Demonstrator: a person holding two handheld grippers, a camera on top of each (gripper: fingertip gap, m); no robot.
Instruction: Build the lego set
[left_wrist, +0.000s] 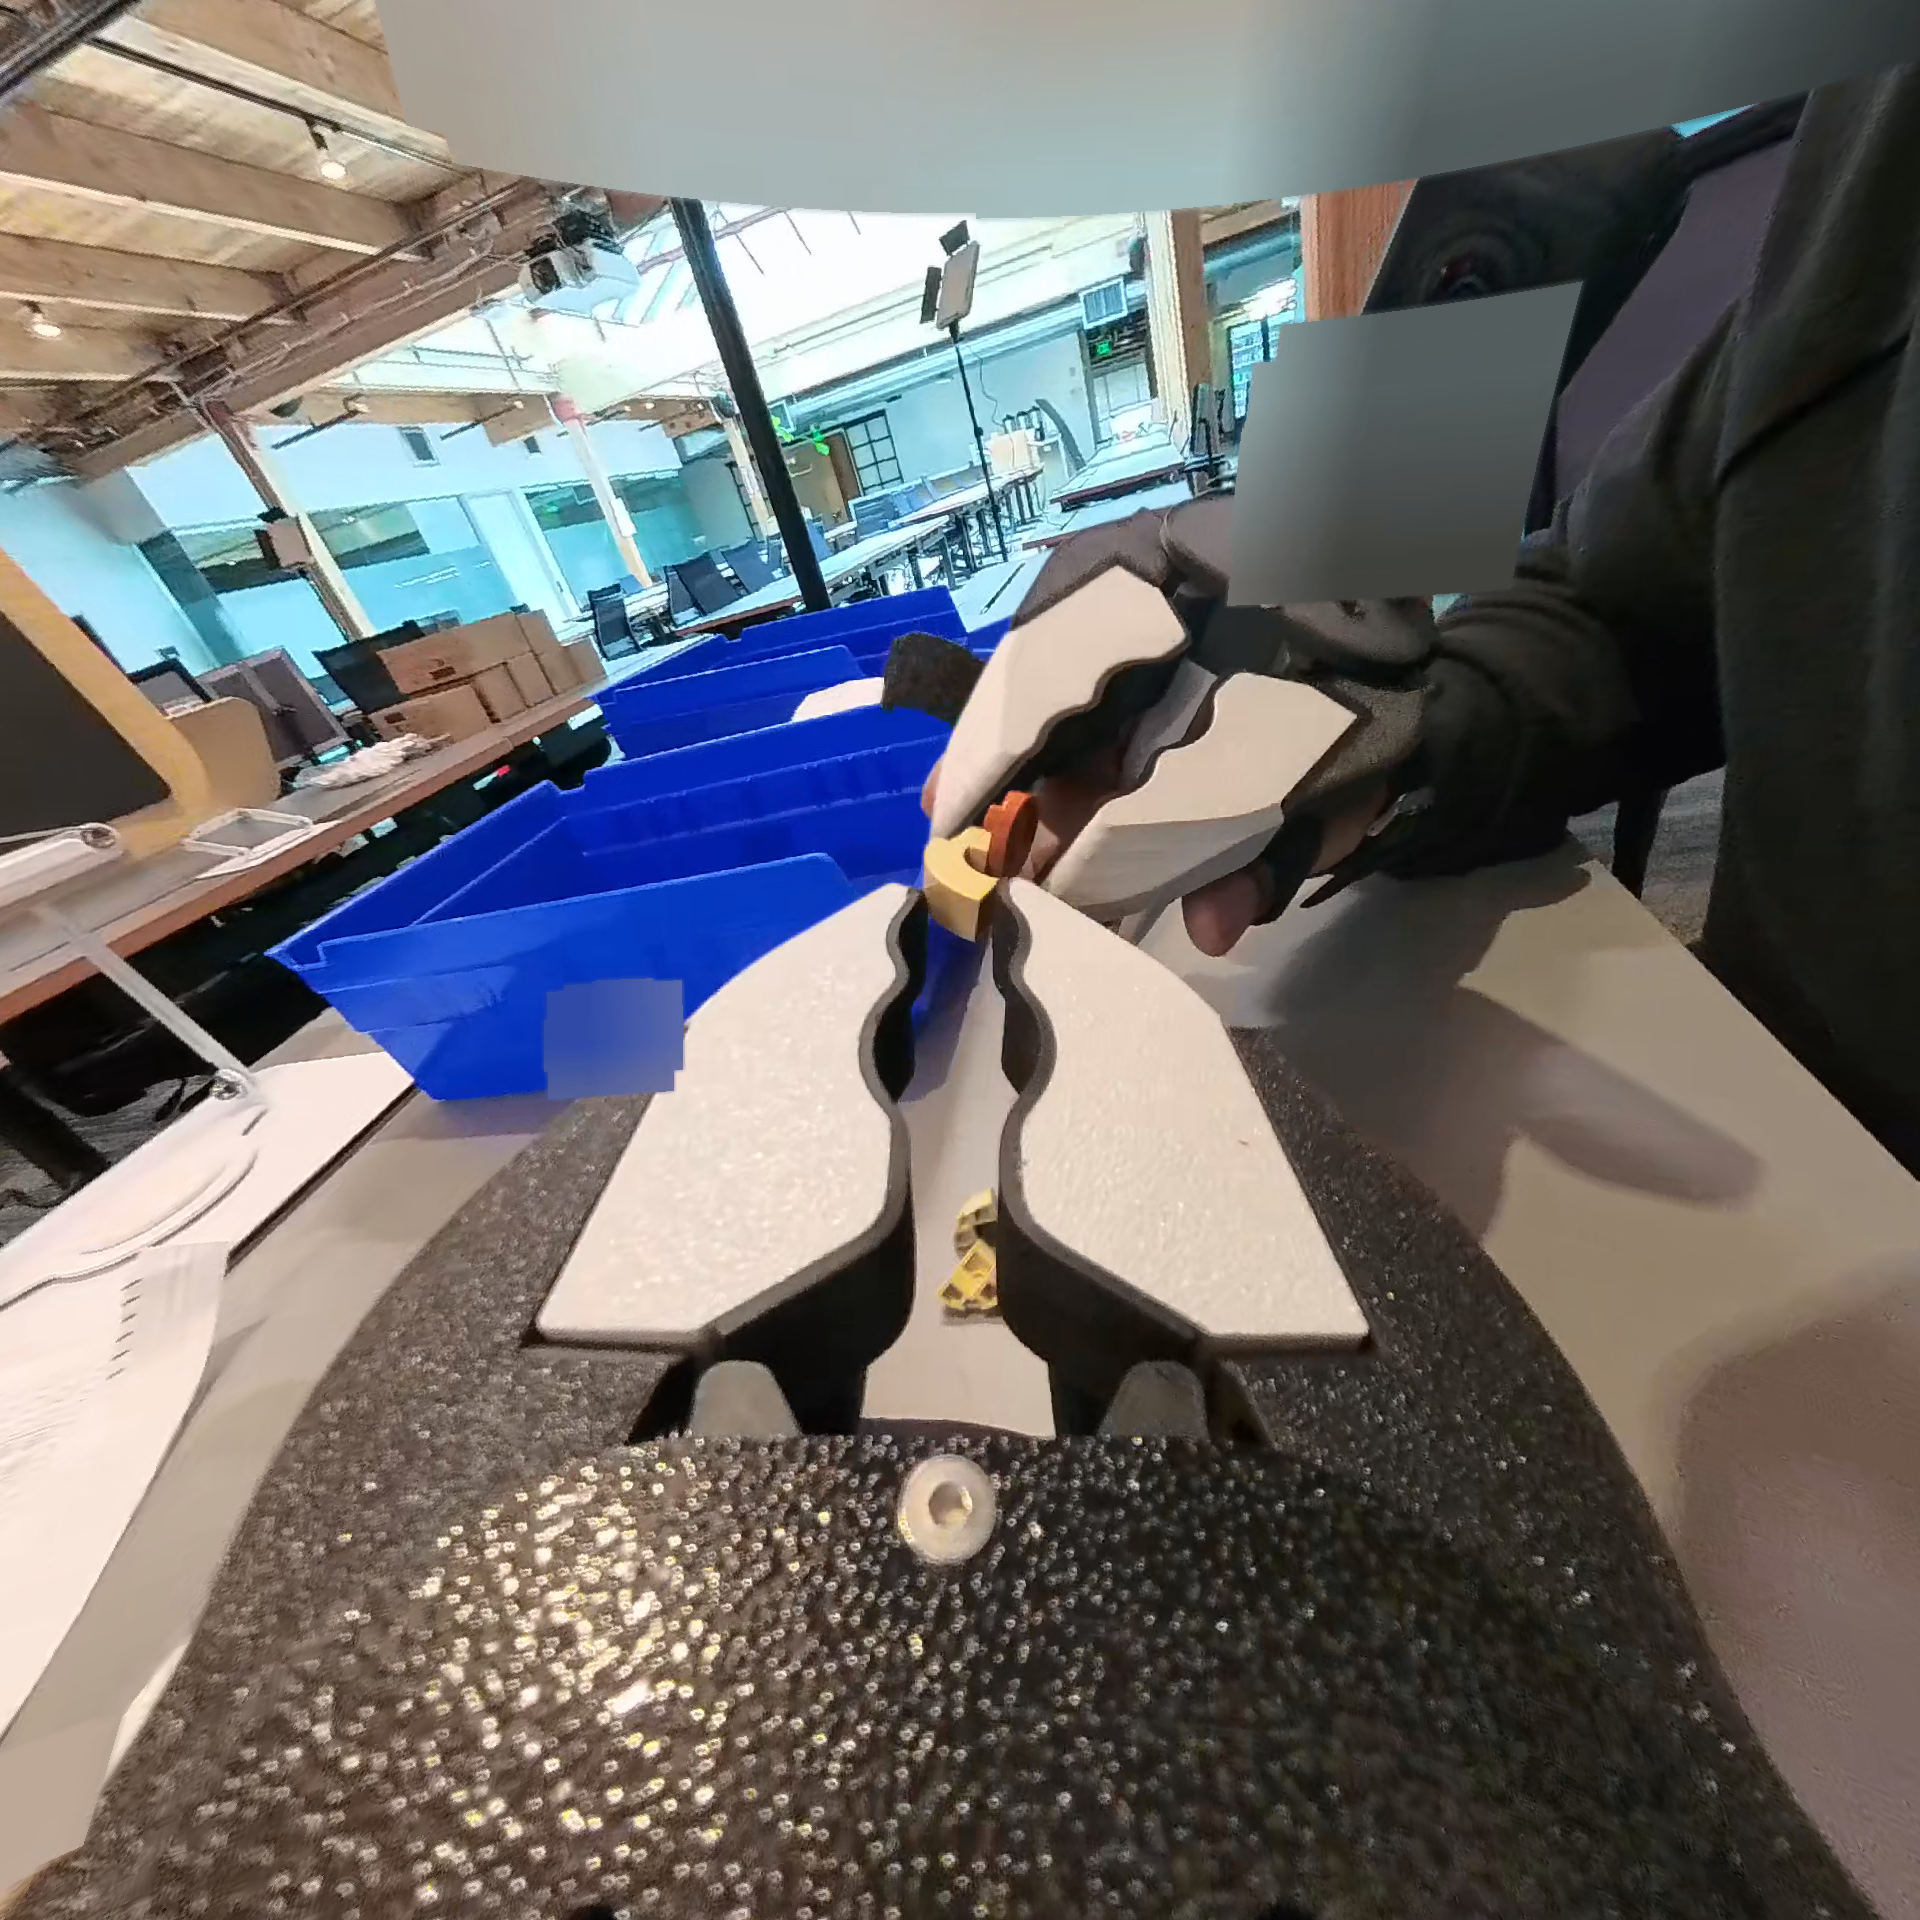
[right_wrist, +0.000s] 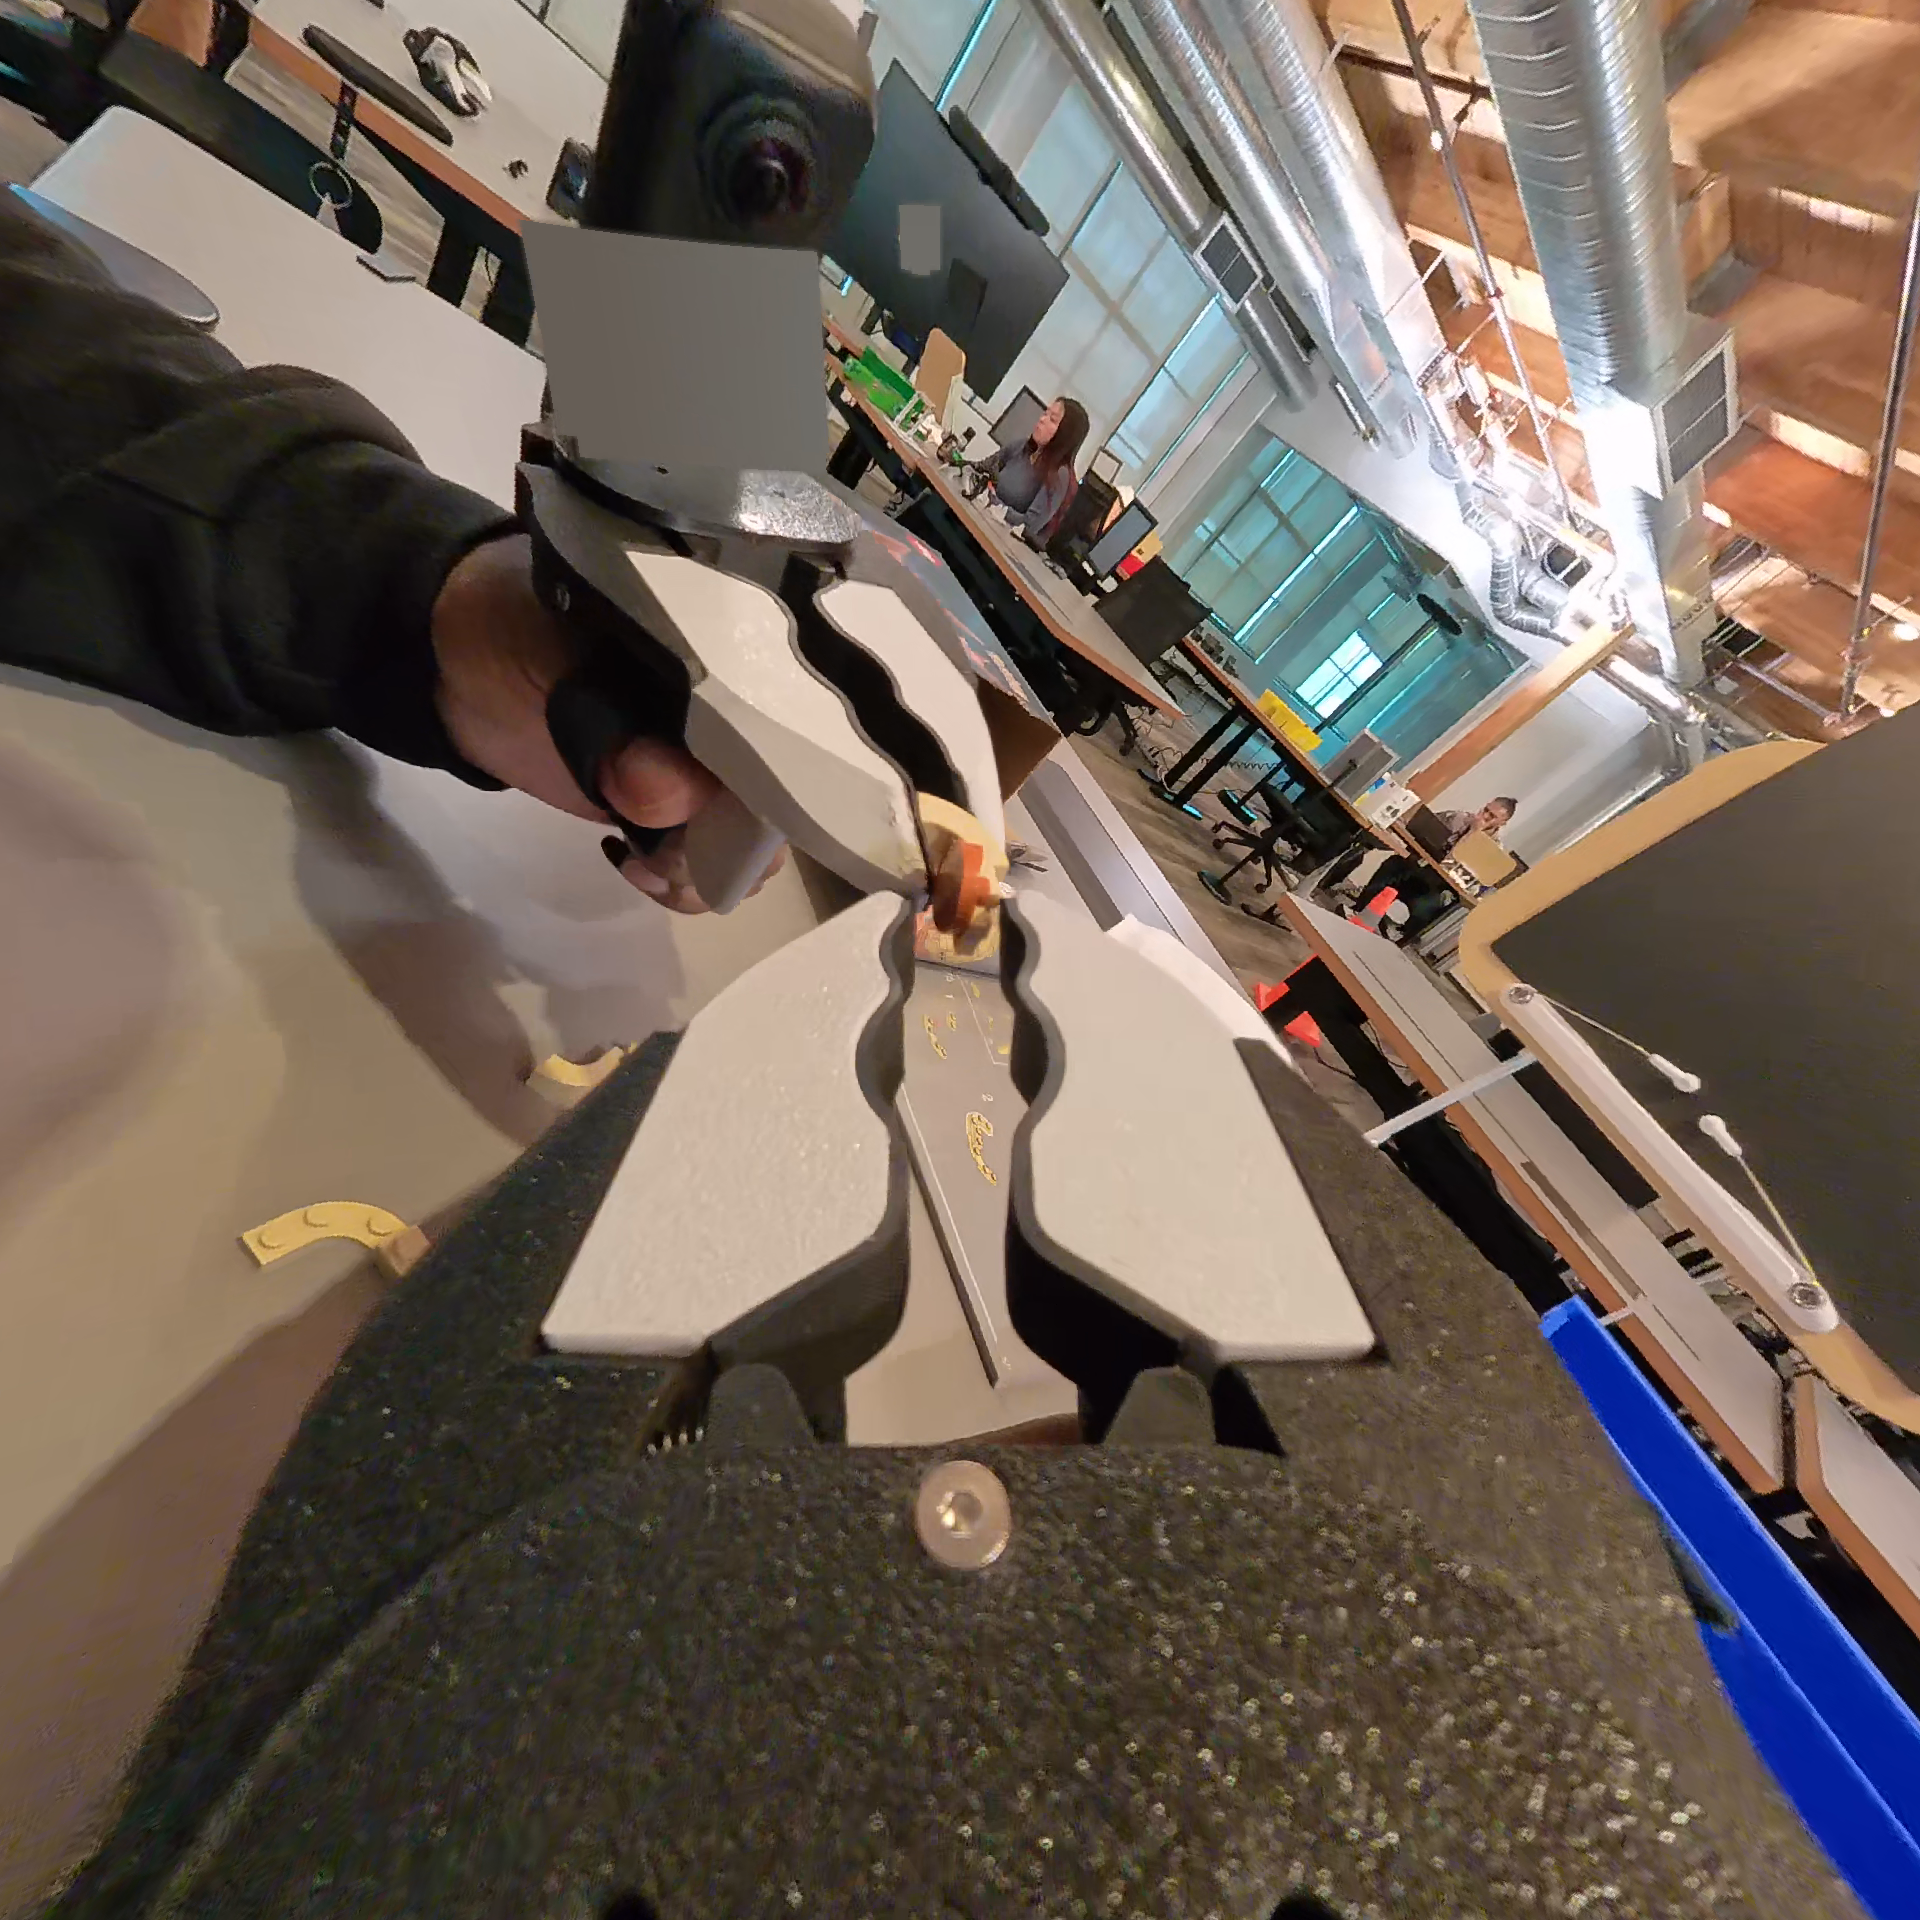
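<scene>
Left gripper (left_wrist: 961, 904) clamped tan brick (left_wrist: 958, 881) at 12 o'clock | right gripper (right_wrist: 961, 904) apparently pinched orange piece (right_wrist: 971, 878) | light, rigid; grip flat sides.

Left gripper (left_wrist: 957, 902): grey-faced jaws nearly closed, tips clamped on a small tan plastic block (left_wrist: 961, 878), angled up and forward.
Right gripper (right_wrist: 961, 914): jaws narrowed on a small orange-brown round piece (right_wrist: 968, 883), tip to tip with the left.
Left hand (right_wrist: 582, 727): dark sleeve, fingerless glove, wrapped around the handle.
Right hand (left_wrist: 1340, 790): gloved, gripping its handle.
</scene>
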